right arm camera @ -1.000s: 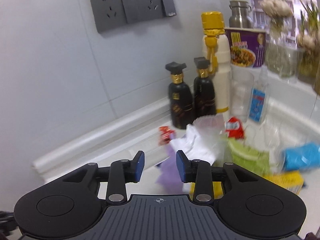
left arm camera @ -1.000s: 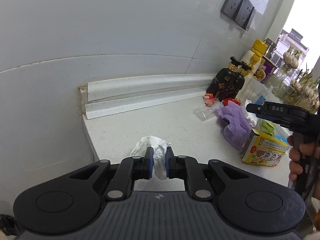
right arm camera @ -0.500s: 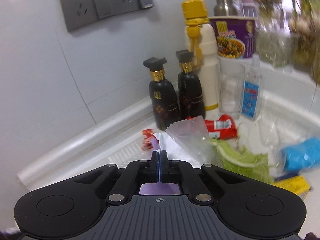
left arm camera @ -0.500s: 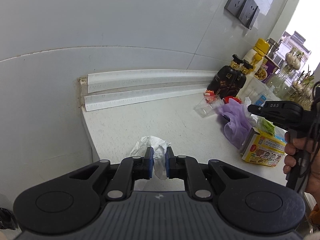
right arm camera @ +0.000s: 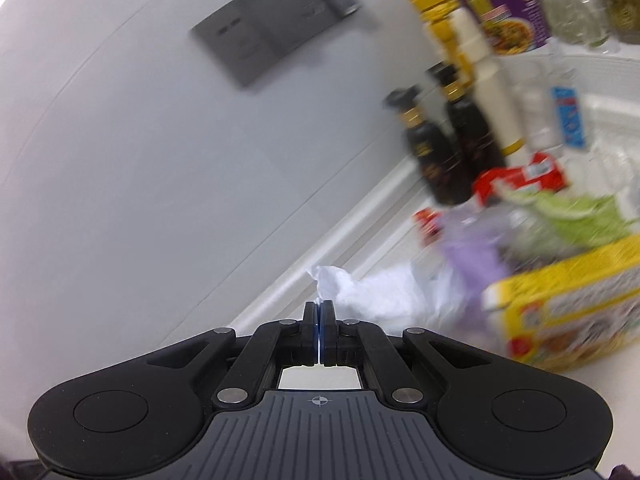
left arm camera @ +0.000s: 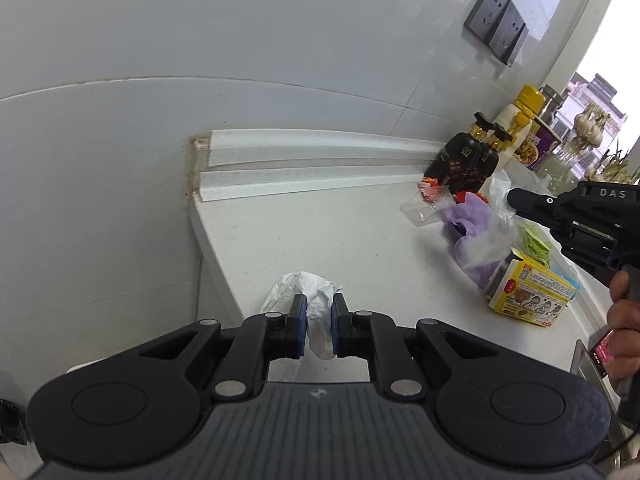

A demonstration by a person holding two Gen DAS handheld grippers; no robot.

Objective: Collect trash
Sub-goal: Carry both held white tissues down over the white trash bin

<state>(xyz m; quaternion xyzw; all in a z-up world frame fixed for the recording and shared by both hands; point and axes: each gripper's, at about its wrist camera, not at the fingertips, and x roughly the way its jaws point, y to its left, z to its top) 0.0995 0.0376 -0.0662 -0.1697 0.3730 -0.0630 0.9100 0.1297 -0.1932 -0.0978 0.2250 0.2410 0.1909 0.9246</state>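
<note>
Left wrist view: left gripper [left arm camera: 319,330] jaws pinch a crumpled white tissue [left arm camera: 310,300], wad sticking out ahead and hanging between the pads, above the white counter [left arm camera: 328,236] near its left edge. Right gripper [left arm camera: 516,199] reaches from the right over the trash pile: purple bag [left arm camera: 470,216], yellow box [left arm camera: 530,292].

Right wrist view, blurred: right gripper [right arm camera: 319,316] jaws pressed together on the edge of a clear plastic bag [right arm camera: 384,292], which bunches just past the tips and trails right toward the yellow box [right arm camera: 568,304].

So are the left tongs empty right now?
No, the left tongs are shut on a crumpled white tissue, which shows between the blue pads above the counter.
</note>
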